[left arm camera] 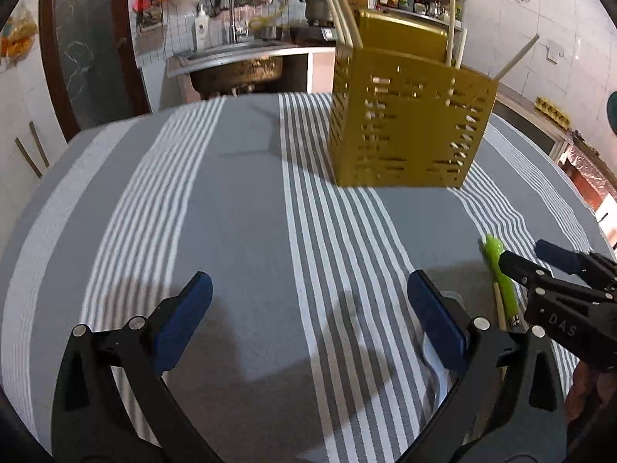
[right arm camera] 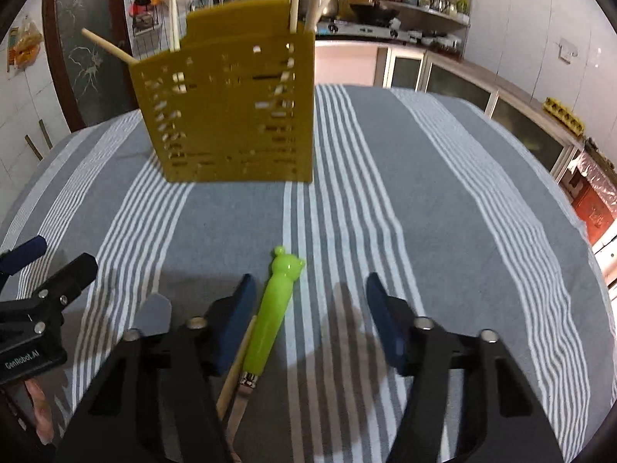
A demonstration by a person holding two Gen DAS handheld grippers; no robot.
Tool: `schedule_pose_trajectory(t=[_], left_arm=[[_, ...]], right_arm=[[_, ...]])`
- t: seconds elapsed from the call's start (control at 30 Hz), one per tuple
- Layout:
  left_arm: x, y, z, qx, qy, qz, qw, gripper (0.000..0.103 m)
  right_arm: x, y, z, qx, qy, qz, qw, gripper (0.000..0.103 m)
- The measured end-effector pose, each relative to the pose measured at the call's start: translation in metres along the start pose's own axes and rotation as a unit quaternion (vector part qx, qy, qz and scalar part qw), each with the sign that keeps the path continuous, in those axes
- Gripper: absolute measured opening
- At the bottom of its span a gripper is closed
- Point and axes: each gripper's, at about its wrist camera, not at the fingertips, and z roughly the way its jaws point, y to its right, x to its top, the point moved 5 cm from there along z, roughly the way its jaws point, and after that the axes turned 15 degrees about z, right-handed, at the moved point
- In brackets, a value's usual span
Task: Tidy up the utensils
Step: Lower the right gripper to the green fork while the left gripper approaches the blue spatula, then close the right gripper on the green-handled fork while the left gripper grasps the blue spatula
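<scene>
We note both claws spread wide, gripping nothing: left claw (left arm camera: 308,320) over bare striped bench (left arm camera: 239,208); right claw (right arm camera: 310,316) straddling the green bear-topped plastic-handled utensil (right arm camera: 272,314).

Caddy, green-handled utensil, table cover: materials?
Caddy: looks like matte mustard-yellow plastic or painted sheet metal, thin flat walls with punched slots; can't tell which. Green-handled utensil: glossy molded plastic handle with a bear-head end, shiny metal ferrule and shaft below. Table cover: woven cloth, matte grey with white stripes, slight wrinkles.
</scene>
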Motion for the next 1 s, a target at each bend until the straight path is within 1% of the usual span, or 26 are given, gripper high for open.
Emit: schedule_pose_trajectory(t=[0.13,0.23,0.27,0.3,0.43,0.57,0.73,0.77,0.8,0.87,0.93,0.97,1.0], left_arm=[[-0.003,0.001,0.006,-0.016,-0.011,-0.007,0.9998,0.098],[-0.002,0.006,0.008,-0.02,-0.016,-0.003,0.9997,0.098],[-0.002,0.008,0.008,-0.021,-0.017,-0.002,0.9996,0.098],[-0.002,0.009,0.007,-0.022,-0.017,0.001,0.9996,0.098],[-0.001,0.023,0.006,-0.027,-0.02,0.016,0.9993,0.098],[0.0,0.044,0.01,-0.035,-0.034,0.033,0.9983,0.098],[-0.001,0.067,0.016,-0.044,-0.048,0.046,0.9968,0.097],[-0.001,0.07,0.017,-0.044,-0.051,0.05,0.9964,0.094],[-0.003,0.074,0.019,-0.046,-0.057,0.056,0.9958,0.089],[-0.005,0.078,0.024,-0.051,-0.069,0.058,0.9946,0.083],[-0.006,0.076,0.023,-0.047,-0.068,0.051,0.9953,0.081],[-0.006,0.075,0.024,-0.046,-0.068,0.05,0.9953,0.078],[-0.005,0.075,0.023,-0.045,-0.07,0.048,0.9954,0.073]], right_arm=[[0.0,-0.001,0.011,0.01,-0.026,0.017,0.999,0.042],[-0.002,-0.004,0.021,0.022,-0.045,0.024,0.998,0.029],[-0.002,-0.005,0.022,0.023,-0.043,0.024,0.999,0.021],[-0.002,-0.004,0.022,0.021,-0.04,0.023,0.999,0.019],[0.0,0.005,0.014,0.026,-0.036,0.029,0.999,0.019],[0.004,0.024,0.005,-0.001,-0.024,0.029,0.999,0.019],[0.001,0.038,0.001,-0.018,-0.025,0.018,0.999,0.019],[-0.001,0.039,0.001,-0.018,-0.025,0.017,0.999,0.019],[-0.003,0.04,0.001,-0.016,-0.026,0.017,0.999,0.019],[-0.005,0.043,0.001,-0.012,-0.026,0.018,0.999,0.019],[-0.006,0.042,0.001,-0.01,-0.024,0.019,0.999,0.019],[-0.006,0.041,0.001,-0.009,-0.023,0.019,1.0,0.019],[-0.006,0.04,0.002,-0.007,-0.022,0.019,1.0,0.019]])
